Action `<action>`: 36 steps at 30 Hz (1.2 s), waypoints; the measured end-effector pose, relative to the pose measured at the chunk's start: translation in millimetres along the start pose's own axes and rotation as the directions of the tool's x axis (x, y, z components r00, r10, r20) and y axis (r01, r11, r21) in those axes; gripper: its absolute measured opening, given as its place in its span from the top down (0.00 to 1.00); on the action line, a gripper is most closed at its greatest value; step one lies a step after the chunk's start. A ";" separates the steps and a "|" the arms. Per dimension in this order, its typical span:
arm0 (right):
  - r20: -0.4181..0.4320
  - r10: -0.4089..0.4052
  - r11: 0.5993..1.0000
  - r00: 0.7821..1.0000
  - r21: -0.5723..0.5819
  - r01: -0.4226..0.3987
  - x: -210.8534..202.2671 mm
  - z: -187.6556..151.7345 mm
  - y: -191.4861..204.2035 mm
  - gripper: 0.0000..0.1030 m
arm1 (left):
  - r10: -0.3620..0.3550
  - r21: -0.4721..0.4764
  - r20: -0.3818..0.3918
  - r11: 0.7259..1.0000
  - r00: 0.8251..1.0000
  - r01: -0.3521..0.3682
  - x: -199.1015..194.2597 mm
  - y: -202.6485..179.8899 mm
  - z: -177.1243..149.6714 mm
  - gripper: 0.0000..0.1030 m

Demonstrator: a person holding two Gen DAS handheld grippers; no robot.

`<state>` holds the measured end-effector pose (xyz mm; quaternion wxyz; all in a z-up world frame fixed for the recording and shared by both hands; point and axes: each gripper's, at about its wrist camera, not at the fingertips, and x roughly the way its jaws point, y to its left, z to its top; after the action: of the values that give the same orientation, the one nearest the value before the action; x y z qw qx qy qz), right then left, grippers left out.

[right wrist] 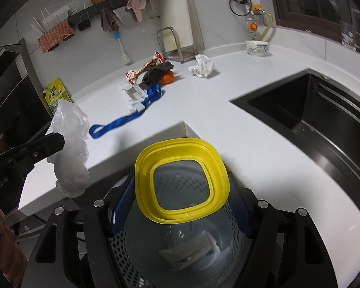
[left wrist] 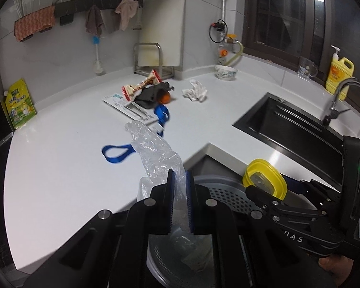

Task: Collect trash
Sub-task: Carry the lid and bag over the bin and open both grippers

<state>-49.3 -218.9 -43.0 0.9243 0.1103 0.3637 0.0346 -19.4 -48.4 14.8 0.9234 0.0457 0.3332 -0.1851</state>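
Near the front edge of the white countertop (left wrist: pixel 60 168), your left gripper (left wrist: pixel 180 180) is clenched on a crumpled clear plastic bag (left wrist: pixel 156 151), held over a grey perforated bin (left wrist: pixel 228 194). Just to the right, your right gripper (right wrist: pixel 180 206) grasps a yellow-rimmed square plastic lid (right wrist: pixel 182 180) between wide jaws, also above this bin. Far on the counter lie a crumpled white paper (left wrist: pixel 195 91), a red snack wrapper (left wrist: pixel 141 85) and a blue strap (left wrist: pixel 117 152).

White L-shaped countertop (left wrist: pixel 60 168), black sink (left wrist: pixel 288 124), dark-framed window (left wrist: pixel 288 12), tiled wall (left wrist: pixel 199 36).
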 end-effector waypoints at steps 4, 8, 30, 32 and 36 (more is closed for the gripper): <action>-0.017 -0.013 1.000 1.000 0.016 0.013 -5.9 -18.0 -7.9 0.33 | 0.000 0.021 -0.025 1.000 1.000 0.000 1.0 -8.8 -18.1 0.90; -0.038 -0.013 0.999 0.999 0.038 0.015 -7.9 -32.6 -14.1 0.33 | -0.010 0.028 -0.060 1.000 0.998 0.012 4.9 -12.0 -33.5 0.90; -0.114 0.010 0.999 0.993 0.048 -0.005 13.3 -61.2 -9.9 0.32 | -0.017 -0.020 -0.204 1.000 0.979 0.013 33.6 -0.8 -69.3 0.90; -0.112 0.009 0.999 0.994 0.050 -0.003 13.5 -60.9 -11.4 0.32 | -0.018 -0.028 -0.209 1.000 0.978 0.012 34.1 0.9 -69.5 0.90; -0.114 -0.001 0.999 0.993 0.047 0.006 14.0 -60.8 -12.2 0.32 | -0.007 -0.022 -0.203 1.000 0.979 0.003 33.0 0.3 -69.6 0.76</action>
<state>-80.6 -217.9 -98.3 0.8992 0.1295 0.4168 0.0304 -37.5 -43.9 -60.0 0.8845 0.0536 0.4277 -0.1783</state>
